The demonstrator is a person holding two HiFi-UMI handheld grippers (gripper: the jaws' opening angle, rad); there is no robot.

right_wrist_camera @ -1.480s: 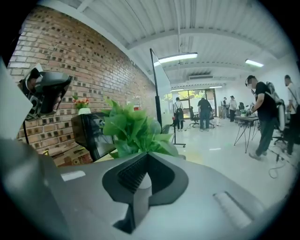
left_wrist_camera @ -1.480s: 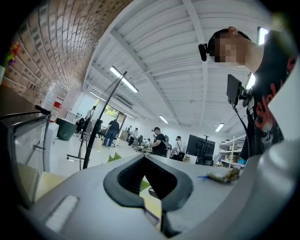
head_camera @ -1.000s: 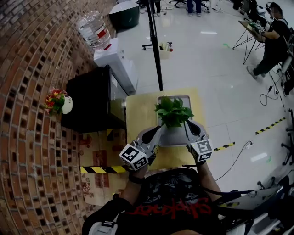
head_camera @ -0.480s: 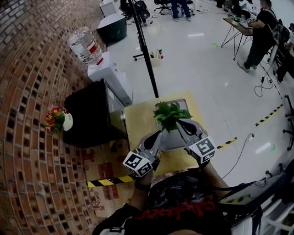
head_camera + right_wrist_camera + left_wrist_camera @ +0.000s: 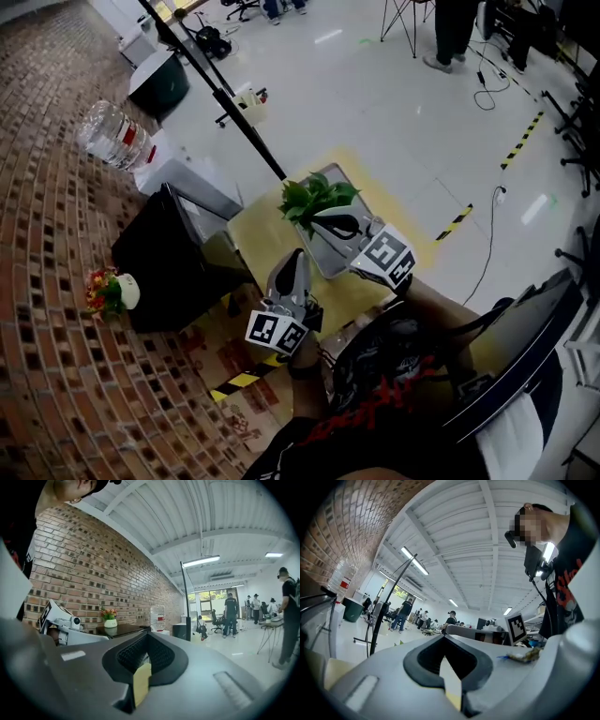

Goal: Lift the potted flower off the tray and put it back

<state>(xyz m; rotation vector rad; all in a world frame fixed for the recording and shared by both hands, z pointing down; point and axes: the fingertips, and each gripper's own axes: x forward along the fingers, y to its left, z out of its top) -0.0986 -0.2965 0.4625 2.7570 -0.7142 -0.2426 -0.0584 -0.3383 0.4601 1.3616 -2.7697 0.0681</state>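
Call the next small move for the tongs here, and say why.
Probably tip the left tongs and right tongs down toward the green leafy potted plant and open them. Both are shut on nothing and pointing level, while the plant sits ungrasped on the grey rectangular tray.

The wall on the left is rough, matt red-brown brick with pale mortar. The floor is smooth and pale, glossy enough to throw back the ceiling lights. The black cabinet near the wall has a shiny top. Beyond it, the water bottle is clear plastic. The desk looks like smooth, matt yellowish board. The potted flower shows smooth green leaves. The right tongs have smooth matt grey plastic shells and a ribbed black lining. The left tongs have the same shells, with a dark lining.
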